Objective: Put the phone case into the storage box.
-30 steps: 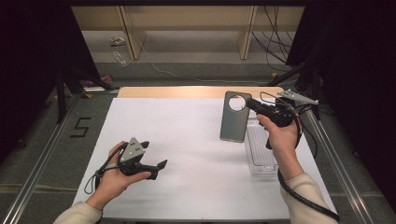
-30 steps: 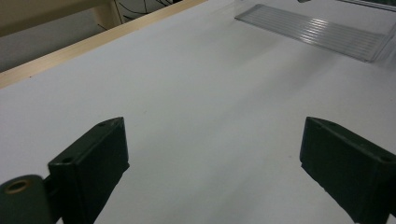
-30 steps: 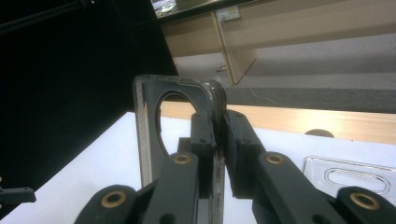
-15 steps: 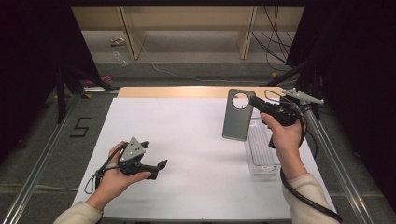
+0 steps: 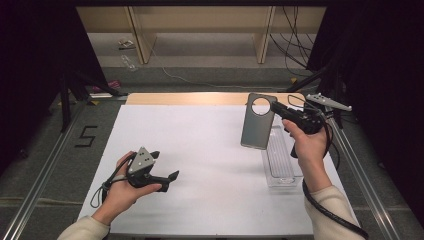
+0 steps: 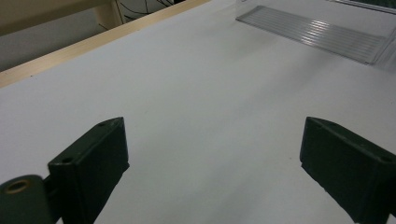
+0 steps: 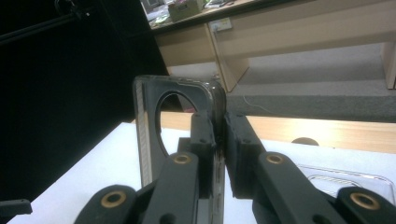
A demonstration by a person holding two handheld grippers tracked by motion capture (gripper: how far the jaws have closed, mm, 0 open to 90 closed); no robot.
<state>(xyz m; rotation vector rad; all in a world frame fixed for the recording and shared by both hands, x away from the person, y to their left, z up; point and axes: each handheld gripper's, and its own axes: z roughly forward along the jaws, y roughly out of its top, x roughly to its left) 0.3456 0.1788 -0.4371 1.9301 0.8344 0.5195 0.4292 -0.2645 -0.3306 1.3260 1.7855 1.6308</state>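
Note:
A grey phone case (image 5: 258, 121) with a round camera hole hangs upright in the air above the table's right side. My right gripper (image 5: 276, 108) is shut on its upper right edge; in the right gripper view the case (image 7: 154, 126) stands on edge with the jaws pinching its rim at my right gripper (image 7: 219, 135). Below it lies a clear plastic tray (image 5: 281, 159). My left gripper (image 5: 165, 172) rests low over the white table (image 5: 200, 150) at the front left, jaws wide apart with nothing between them, as at my left gripper (image 6: 212, 154).
A wooden strip (image 5: 190, 98) runs along the table's far edge, with wooden furniture legs (image 5: 140, 35) and cables on the floor beyond. Metal rails (image 5: 45, 170) flank the table. The clear tray (image 6: 317, 35) lies ahead of the left gripper.
My right hand has drifted slightly toward the far side with the phone case, which now hangs a little more upright. The left hand has kept still.

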